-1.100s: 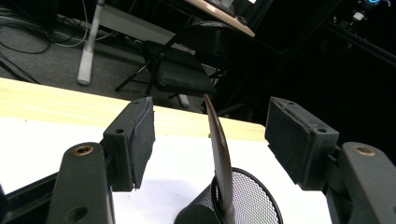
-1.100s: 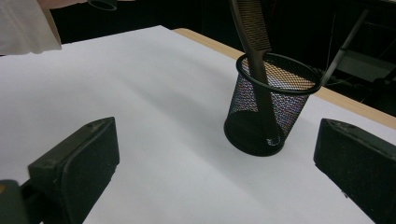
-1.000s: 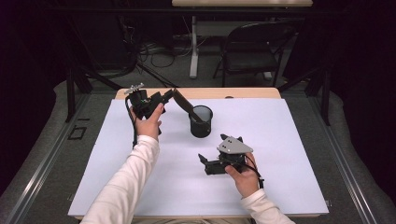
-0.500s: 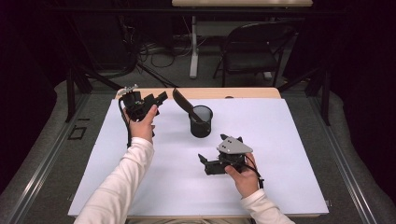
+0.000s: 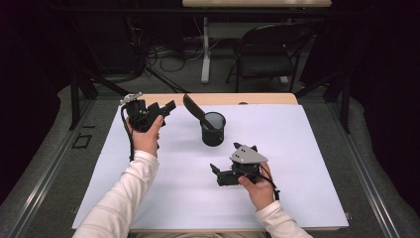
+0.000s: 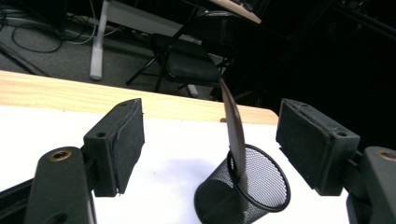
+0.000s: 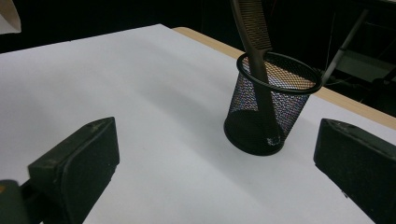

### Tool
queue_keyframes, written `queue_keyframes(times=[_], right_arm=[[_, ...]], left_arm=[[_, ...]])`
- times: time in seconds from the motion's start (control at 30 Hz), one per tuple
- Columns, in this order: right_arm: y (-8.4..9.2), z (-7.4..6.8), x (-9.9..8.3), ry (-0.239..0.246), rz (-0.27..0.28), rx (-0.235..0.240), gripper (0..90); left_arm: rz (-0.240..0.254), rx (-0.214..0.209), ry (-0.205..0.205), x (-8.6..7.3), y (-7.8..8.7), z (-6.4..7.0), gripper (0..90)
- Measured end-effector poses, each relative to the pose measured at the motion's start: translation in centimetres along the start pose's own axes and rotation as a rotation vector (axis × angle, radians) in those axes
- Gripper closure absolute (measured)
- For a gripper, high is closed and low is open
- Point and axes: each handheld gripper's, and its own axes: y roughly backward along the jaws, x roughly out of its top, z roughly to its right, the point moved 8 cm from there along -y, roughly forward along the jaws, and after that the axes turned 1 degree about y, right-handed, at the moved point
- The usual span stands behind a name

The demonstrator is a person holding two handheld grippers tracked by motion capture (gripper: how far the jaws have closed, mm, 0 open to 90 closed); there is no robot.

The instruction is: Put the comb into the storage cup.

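Both pairs of fingers are standing wide and empty (your left gripper (image 5: 168, 107) has just been opening); the comb (image 5: 194, 109) is leaning in the mesh cup (image 5: 213, 130), beyond your right gripper (image 5: 216, 172).

Mesh cup (image 5: 213, 130) with leaning comb (image 5: 194, 106) interrupts open table (image 5: 307, 163).

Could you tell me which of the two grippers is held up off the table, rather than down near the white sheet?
The left gripper, held up at the far left near the table's wooden edge, open and empty. The right gripper sits low, near the white sheet.
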Motion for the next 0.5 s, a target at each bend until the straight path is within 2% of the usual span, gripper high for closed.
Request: queue_keyframes(times=[0.07,0.27,0.5], right_arm=[[0.0,0.0,0.0,0.0,0.0,0.0,0.1],[0.0,0.0,0.0,0.0,0.001,0.0,0.1],[0.1,0.1,0.0,-0.001,0.003,-0.002,0.1]], left_arm=[[-0.004,-0.009,0.007,-0.1,0.2,0.1,21.1],[-0.036,-0.028,-0.012,-0.5,0.5,0.4,16.5],[-0.06,-0.052,-0.062,-1.0,1.2,0.9,16.3]])
